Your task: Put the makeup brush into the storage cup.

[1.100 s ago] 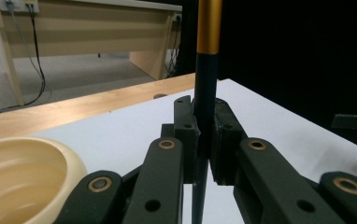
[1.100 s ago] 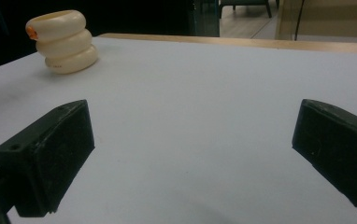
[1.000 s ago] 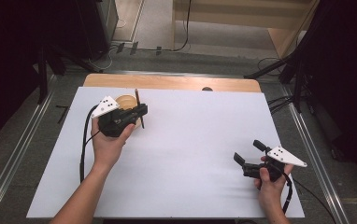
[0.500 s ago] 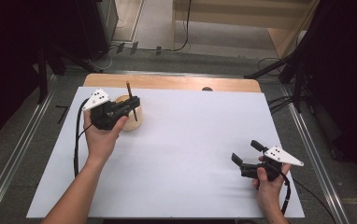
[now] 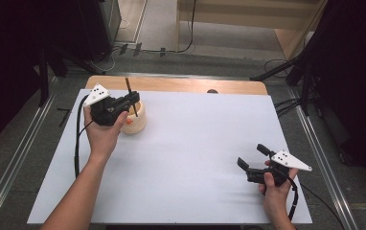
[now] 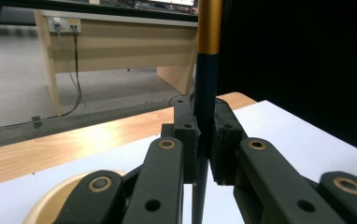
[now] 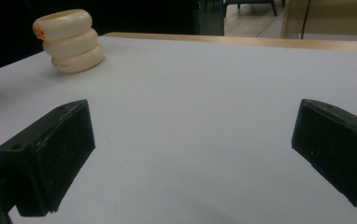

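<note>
Two tools are in view. The left tool [image 5: 132,99] is clenched on a slender dark stick with a gold upper section [image 6: 206,79], held upright over the cream, three-ringed ceramic holder [image 5: 137,120] at the white table's [image 5: 200,143] far left; its lower end is hidden. The right tool [image 5: 252,157] is released, near the right edge.

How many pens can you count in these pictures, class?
1: a dark pen with a gold band, clamped upright in the left gripper over the cream holder. The holder's inside is hidden.
</note>
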A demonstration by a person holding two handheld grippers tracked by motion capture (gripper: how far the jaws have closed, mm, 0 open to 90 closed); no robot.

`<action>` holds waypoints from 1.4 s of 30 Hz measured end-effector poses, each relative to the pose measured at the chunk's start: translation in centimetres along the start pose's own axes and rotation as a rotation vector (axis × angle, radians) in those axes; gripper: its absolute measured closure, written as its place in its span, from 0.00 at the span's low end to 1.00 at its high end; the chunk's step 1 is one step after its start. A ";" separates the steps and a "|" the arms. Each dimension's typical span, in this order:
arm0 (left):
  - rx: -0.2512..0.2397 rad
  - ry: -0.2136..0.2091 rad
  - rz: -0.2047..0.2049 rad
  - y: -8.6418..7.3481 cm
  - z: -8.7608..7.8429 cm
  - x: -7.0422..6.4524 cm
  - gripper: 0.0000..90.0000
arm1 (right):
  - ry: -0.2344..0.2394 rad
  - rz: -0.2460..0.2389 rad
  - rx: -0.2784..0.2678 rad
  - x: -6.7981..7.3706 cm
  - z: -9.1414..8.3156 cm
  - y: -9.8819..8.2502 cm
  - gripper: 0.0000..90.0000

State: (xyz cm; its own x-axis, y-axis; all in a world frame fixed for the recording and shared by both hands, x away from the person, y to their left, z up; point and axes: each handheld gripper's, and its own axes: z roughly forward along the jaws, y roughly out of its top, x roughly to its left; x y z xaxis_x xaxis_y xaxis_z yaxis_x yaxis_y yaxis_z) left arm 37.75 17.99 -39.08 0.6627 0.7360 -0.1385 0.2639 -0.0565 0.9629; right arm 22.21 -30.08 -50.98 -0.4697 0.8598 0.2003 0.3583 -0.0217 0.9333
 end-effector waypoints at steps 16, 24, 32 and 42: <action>-0.009 0.062 -0.006 -0.5 1.0 1.5 0.94 | -0.001 -0.009 -0.004 0.0 0.0 0.0 0.00; 0.004 0.079 -0.012 -0.8 1.4 1.9 0.94 | 0.003 -0.008 0.001 0.1 0.1 0.0 0.00; 0.029 0.098 -0.027 -1.6 1.8 2.5 0.94 | 0.004 -0.009 0.002 0.2 0.1 0.0 0.00; 0.086 0.135 -0.058 -3.0 2.3 3.1 0.93 | 0.002 -0.012 0.007 0.2 0.2 -0.1 0.00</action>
State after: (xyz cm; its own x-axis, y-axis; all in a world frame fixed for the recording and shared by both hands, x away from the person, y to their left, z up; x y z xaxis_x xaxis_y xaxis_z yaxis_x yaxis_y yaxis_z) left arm 40.69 18.89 -42.93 0.5463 0.8231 -0.1552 0.3617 -0.0647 0.9300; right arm 22.28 -29.79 -51.08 -0.4757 0.8590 0.1893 0.3579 -0.0075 0.9337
